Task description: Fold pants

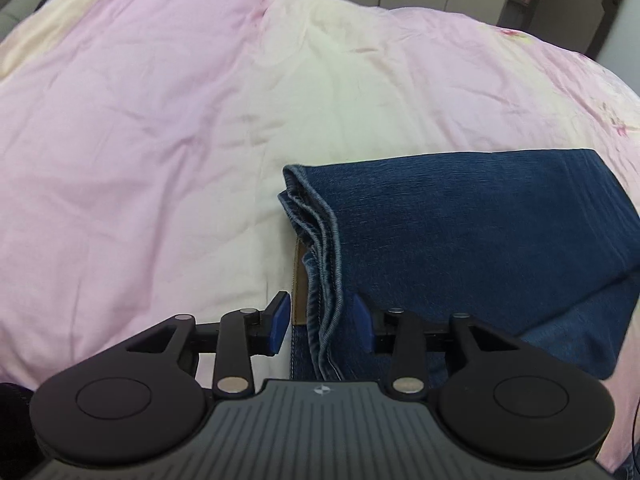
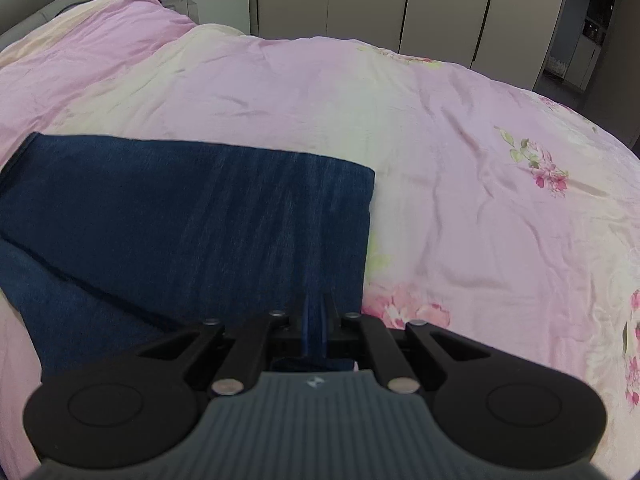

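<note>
The pants (image 1: pixel 460 224) are dark blue denim, already folded into a thick flat rectangle w/ smooth top panel. In the left wrist view the hem ends (image 1: pixel 316 240) stack at the bundle's left edge, several layers w/ paler faded stitching, and a brown leather patch (image 1: pixel 298 284) peeks out under them. A diagonal fold line crosses the lower part of the bundle, one layer lying over another. In the right wrist view the same bundle shows its right edge straight and square.

Left gripper (image 1: pixel 322 322): jaws apart, blue pads either side of the hem stack; left pad clear of the cloth, right one at or on the denim, can't tell which. No grip.

Right gripper (image 2: pixel 316 320): jaws fully together over the denim near the bundle's right edge; blurred, so can't tell if a pinch of cloth is caught between them.

Pants lie on a bed, on a pink and cream duvet (image 2: pixel 460 184), wrinkled, w/ pink flower prints toward the right side. Bundle sits near the closer edge. Behind the bed: pale wardrobe doors (image 2: pixel 368 0), a small cabinet (image 2: pixel 208 0) w/ bottles on top, dark doorway far right.
</note>
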`<state>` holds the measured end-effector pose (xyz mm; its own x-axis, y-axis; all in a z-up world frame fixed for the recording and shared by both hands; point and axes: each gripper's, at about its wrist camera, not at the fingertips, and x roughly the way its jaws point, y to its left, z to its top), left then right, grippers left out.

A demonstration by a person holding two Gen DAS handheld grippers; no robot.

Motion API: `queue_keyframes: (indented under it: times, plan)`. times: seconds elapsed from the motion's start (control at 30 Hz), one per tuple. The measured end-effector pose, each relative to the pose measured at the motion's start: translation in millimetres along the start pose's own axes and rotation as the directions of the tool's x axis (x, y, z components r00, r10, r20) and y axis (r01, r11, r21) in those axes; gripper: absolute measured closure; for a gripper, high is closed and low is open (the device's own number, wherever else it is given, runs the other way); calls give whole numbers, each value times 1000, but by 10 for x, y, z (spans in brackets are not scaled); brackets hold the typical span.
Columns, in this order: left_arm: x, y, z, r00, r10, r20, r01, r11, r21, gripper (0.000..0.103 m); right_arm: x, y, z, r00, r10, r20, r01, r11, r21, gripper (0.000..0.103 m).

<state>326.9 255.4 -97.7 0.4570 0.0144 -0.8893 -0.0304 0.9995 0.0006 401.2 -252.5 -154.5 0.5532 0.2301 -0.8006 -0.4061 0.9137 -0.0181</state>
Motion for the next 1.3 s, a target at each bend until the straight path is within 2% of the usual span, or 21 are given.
queue_keyframes:
  times: [0.2, 0.37, 0.5, 0.67, 0.73, 1.0, 1.17, 1.3]
  plan:
    - [-195, -205, -40, 1000, -12, 24, 11, 999, 36, 59, 403, -55, -257, 995, -24, -94, 26, 1000, 14, 103]
    - [-122, -349, -65, 1000, -16, 1, 16, 995, 95, 57, 263, -13, -205, 996, -31, -80, 31, 999, 5, 99]
    - [42, -390, -68, 999, -24, -24, 27, 994, 107, 57, 87, -100, -168, 997, -58, -45, 59, 998, 10, 81]
    - [350, -426, -70, 996, 11, -86, 2, 989, 147, 57, 176, -478, -43, 998, -4, -65, 18, 976, 218, 72]
    - [476, -415, -81, 993, 14, -118, 6, 987, 163, 57, 283, -522, -4, 996, 29, -87, -6, 967, 256, 66]
    - [726, -326, -60, 981, -10, -191, 43, 985, 166, 57, 655, -472, 59, 983, 30, -183, 7, 980, 197, 58]
    - [539, -397, -5, 983, 12, -186, 32, 972, 233, 58, 738, -526, 123, 977, 42, -211, -5, 984, 176, 56]
    - [224, -541, 54, 992, -36, -120, 71, 951, 300, 58, 640, -623, 271, 986, 89, -144, -59, 978, 201, 56]
